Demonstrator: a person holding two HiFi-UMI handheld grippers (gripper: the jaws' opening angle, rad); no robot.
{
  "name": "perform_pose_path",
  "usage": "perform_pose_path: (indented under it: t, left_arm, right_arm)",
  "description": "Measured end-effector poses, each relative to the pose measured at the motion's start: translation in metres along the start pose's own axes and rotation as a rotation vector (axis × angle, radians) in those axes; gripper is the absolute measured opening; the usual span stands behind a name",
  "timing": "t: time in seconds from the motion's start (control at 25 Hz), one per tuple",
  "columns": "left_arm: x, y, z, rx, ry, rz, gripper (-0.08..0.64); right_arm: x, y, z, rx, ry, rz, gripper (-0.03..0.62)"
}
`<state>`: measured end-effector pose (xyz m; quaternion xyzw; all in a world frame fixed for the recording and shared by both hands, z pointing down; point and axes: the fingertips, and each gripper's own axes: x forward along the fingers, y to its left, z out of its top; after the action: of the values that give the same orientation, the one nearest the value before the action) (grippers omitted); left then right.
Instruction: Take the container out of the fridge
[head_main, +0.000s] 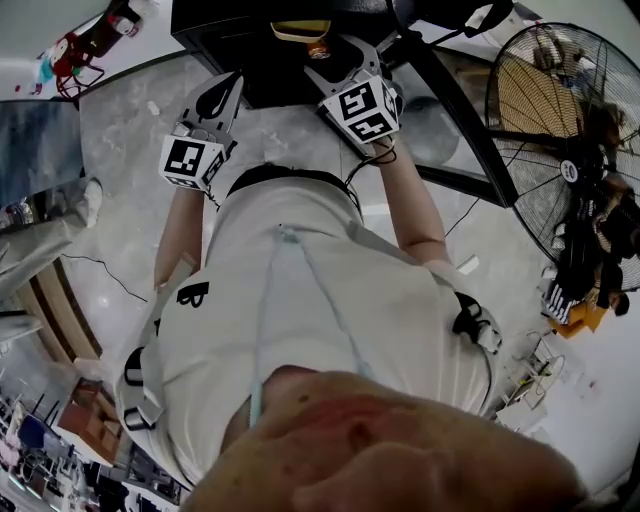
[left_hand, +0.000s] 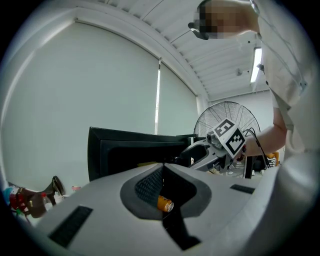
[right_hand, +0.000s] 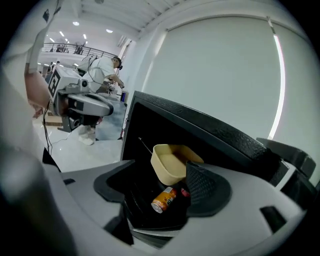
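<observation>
Right claw: jaws spread wide, pushed up to the mouth of the open small black fridge.

Cream rectangular open-topped plastic container: inside the fridge, straight ahead between the jaws. Its right end is hidden behind the right pad, and I can't tell if they touch. Nothing is pinched. The wide spread looks meant to straddle the tub or one wall.

Orange drink can: on its side, below the container and nearer the claw. A closing jaw could nudge it.

Left claw: tips pressed together, carrying nothing, off to the right claw's left. Likely parked outside to leave the opening free.
</observation>
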<state>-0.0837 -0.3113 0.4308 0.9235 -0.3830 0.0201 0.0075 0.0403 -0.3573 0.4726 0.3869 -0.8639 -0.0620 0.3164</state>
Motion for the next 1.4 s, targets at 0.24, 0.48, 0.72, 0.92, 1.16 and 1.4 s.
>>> perform_pose_path:
  t: [0.24,0.48,0.72,0.92,1.16,1.4]
  left_arm:
    - [-0.004,0.005,0.002,-0.002,-0.009,0.014,0.009]
    - [-0.009,0.008,0.001,-0.007,-0.011,0.022,0.009]
    - [-0.012,0.013,-0.001,-0.008,-0.003,0.028,0.009]
    - [-0.011,0.017,-0.002,-0.011,-0.002,0.03,0.009]
    - [-0.011,0.022,-0.006,-0.018,0.005,0.032,0.009]
    - [-0.013,0.028,-0.006,-0.019,0.005,0.037,0.009]
  right_arm:
    - [0.005,0.001,0.008,-0.149,0.045,-0.048,0.304]
    - [0.012,0.008,0.011,-0.282,0.088,-0.064,0.304]
    - [0.024,0.016,0.013,-0.439,0.138,-0.08,0.304]
    - [0.037,0.015,0.005,-0.565,0.225,-0.098,0.304]
    - [0.058,0.014,-0.01,-0.584,0.306,-0.086,0.304]
    - [0.077,0.017,-0.016,-0.61,0.326,-0.057,0.304]
